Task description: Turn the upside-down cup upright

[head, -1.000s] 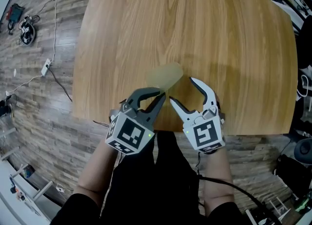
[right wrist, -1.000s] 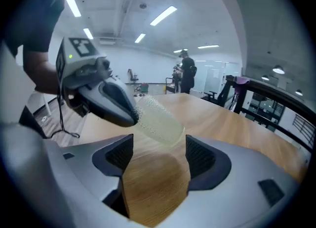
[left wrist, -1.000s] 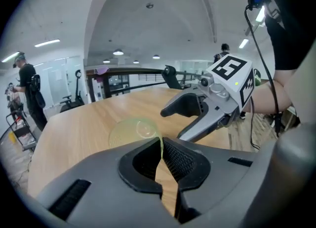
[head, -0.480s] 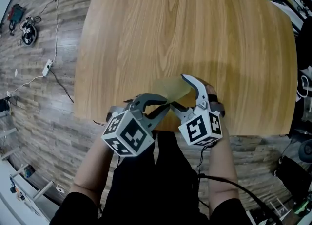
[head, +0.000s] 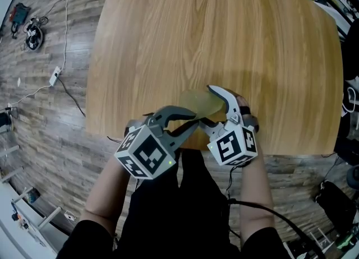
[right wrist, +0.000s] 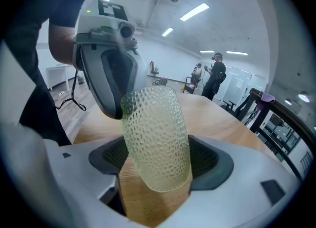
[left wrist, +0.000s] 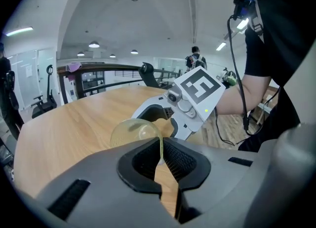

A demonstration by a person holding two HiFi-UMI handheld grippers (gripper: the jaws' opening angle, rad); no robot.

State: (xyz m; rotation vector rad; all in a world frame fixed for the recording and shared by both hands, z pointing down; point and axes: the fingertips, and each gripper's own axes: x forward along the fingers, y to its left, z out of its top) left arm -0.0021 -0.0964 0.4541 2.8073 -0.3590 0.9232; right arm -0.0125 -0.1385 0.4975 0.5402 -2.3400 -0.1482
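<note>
Pinching the cup (head: 199, 102), the left claw (head: 189, 121) sits just beside the right claw (head: 208, 106) in the head view. Left gripper view: the cup's thin wall is clamped between nearly closed jaws. Right gripper view: jaws spread fully wide, the tilted cup between them.

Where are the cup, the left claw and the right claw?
cup (right wrist: 153, 123), right gripper view, on its dimpled wall.
left claw (left wrist: 161, 145), left gripper view, midway between the tips pinching the cup's rim.
right claw (right wrist: 158, 155), right gripper view, midway between its open tips.
</note>
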